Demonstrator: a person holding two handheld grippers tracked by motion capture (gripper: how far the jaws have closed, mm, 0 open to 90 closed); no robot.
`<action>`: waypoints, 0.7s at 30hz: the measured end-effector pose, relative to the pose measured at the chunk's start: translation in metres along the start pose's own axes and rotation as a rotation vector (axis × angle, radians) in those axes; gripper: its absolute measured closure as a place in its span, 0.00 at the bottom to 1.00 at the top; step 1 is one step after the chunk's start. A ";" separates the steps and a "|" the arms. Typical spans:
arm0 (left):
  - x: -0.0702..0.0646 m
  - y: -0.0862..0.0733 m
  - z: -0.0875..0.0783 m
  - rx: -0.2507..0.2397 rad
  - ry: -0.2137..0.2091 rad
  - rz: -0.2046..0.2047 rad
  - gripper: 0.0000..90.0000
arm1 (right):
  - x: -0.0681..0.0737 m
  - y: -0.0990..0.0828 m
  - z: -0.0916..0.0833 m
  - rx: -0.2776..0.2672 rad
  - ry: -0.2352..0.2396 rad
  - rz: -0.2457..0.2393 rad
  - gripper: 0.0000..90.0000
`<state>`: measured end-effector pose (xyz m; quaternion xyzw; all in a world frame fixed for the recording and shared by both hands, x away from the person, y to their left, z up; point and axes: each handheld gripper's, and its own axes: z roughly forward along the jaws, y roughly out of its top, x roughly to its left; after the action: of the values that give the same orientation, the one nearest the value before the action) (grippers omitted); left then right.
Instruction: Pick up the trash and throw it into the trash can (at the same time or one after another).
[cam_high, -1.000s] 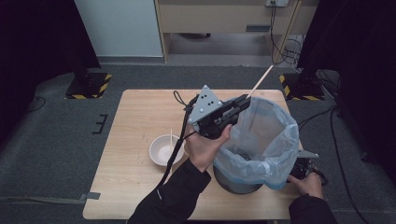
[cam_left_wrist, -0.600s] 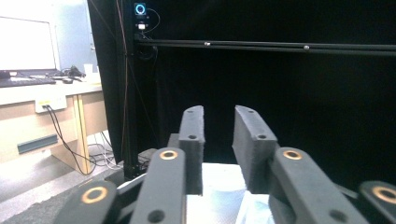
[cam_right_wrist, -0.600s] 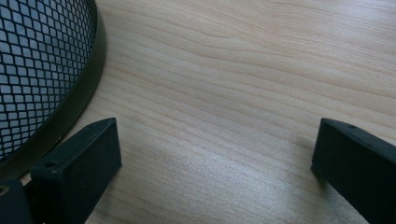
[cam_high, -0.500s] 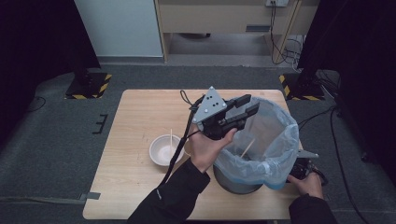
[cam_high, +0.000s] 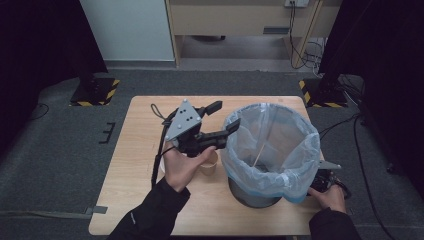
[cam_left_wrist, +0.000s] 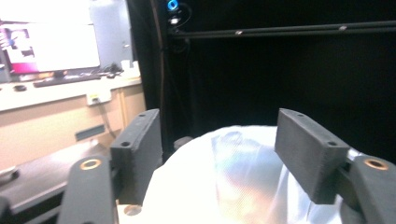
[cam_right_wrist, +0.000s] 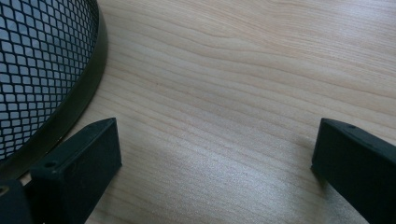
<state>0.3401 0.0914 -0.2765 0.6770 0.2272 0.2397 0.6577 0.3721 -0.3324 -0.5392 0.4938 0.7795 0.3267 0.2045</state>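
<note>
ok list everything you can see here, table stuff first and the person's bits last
table: 1, light wood, centre of the high view
bin: 1, black mesh, table's right half
bin liner: 1, clear bluish, folded over the bin's rim
stick: 1, pale wood, leaning inside the liner
cup: 1, tan, left of the bin, partly behind the hand
left gripper: 1, black with grey plate, jaws apart and empty, beside the liner's rim
right gripper: 1, black, jaws apart over bare table beside the bin's base
</note>
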 end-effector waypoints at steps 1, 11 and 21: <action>0.005 -0.008 -0.009 0.014 0.019 -0.011 0.32 | 0.000 0.000 0.000 0.000 0.000 0.000 0.02; 0.033 -0.065 -0.036 0.195 0.103 -0.075 0.29 | 0.000 0.000 0.000 0.001 -0.001 0.000 0.02; 0.068 -0.141 -0.046 0.357 0.222 -0.170 0.28 | 0.000 0.000 0.000 0.001 0.001 -0.002 0.02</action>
<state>0.3660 0.1739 -0.4148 0.7306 0.3932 0.2124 0.5162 0.3720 -0.3322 -0.5391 0.4928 0.7803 0.3264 0.2043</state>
